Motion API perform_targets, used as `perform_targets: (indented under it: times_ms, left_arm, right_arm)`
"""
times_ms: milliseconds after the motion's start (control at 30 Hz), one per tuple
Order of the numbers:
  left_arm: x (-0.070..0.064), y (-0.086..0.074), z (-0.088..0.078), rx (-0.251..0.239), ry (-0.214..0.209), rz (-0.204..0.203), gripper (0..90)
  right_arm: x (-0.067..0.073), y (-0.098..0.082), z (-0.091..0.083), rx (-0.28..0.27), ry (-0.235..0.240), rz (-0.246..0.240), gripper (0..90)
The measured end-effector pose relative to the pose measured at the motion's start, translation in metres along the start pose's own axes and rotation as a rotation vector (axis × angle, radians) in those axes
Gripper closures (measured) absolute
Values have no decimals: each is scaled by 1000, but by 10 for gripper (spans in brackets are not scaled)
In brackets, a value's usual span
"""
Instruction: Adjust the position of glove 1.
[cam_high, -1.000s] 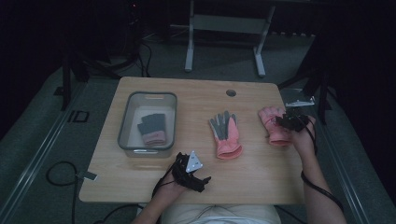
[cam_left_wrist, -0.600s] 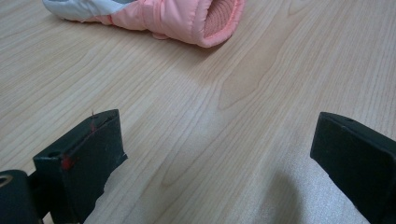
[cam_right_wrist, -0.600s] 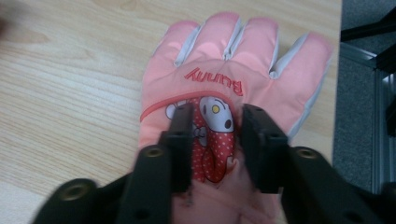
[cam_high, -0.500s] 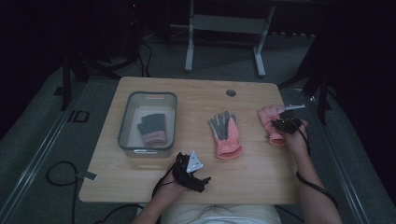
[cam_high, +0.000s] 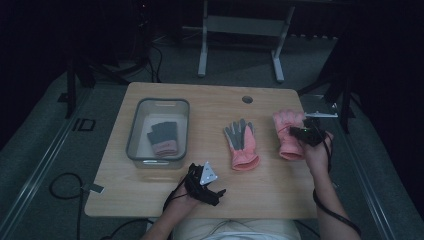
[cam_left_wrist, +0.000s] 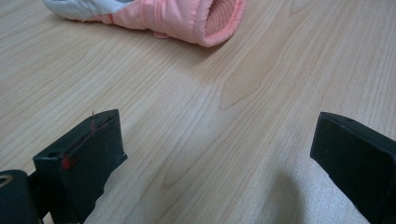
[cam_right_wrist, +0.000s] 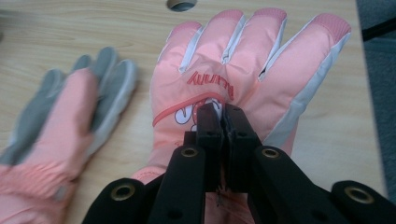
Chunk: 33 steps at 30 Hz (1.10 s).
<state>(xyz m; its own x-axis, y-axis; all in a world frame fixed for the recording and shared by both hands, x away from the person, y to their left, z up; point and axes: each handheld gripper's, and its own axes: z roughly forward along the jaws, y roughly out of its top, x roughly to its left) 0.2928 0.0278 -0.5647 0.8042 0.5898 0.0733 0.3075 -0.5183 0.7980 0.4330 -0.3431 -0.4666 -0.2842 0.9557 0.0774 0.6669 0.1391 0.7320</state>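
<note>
Pink quilted fabric with white strips between its digits: that is the glove (cam_right_wrist: 233, 79) I have pinched, back up, red lettering and a cartoon print near its middle. My right gripper (cam_right_wrist: 223, 122) has just been closing, and its fingers seem to nip a fold of that fabric. It lies right of the grey-palmed glove (cam_high: 241, 144) on the counter (cam_high: 200, 107). My left gripper (cam_left_wrist: 219, 149) rests near that grey-palmed glove's cuff, fingers wide apart.

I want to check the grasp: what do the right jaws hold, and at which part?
The right gripper has just been closing and now pinches the pink glove by the fabric on the back of its hand, below the red lettering.
</note>
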Motion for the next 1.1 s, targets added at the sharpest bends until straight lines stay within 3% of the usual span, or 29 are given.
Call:
perform_targets:
  times_ms: [100, 300, 400, 767, 1000, 1100]
  left_arm:
    - [1, 0, 0, -1, -4, -3, 23]
    - [1, -1, 1, -3, 1, 5, 23]
    - [1, -1, 2, 3, 3, 7, 24]
    - [1, -1, 2, 6, -1, 8, 23]
    - [1, 0, 2, 8, -1, 6, 23]
    - [1, 0, 2, 7, -1, 6, 23]
  right_arm:
    - [12, -11, -4, 7, 2, 19, 866]
    - [24, -29, 2, 44, -2, 53, 865]
    - [28, -33, 12, 60, -6, 35, 864]
    - [27, -43, 38, 83, -14, 30, 822]
    - [23, -36, 24, 79, -6, -17, 713]
    - [21, -32, 12, 62, 0, -59, 663]
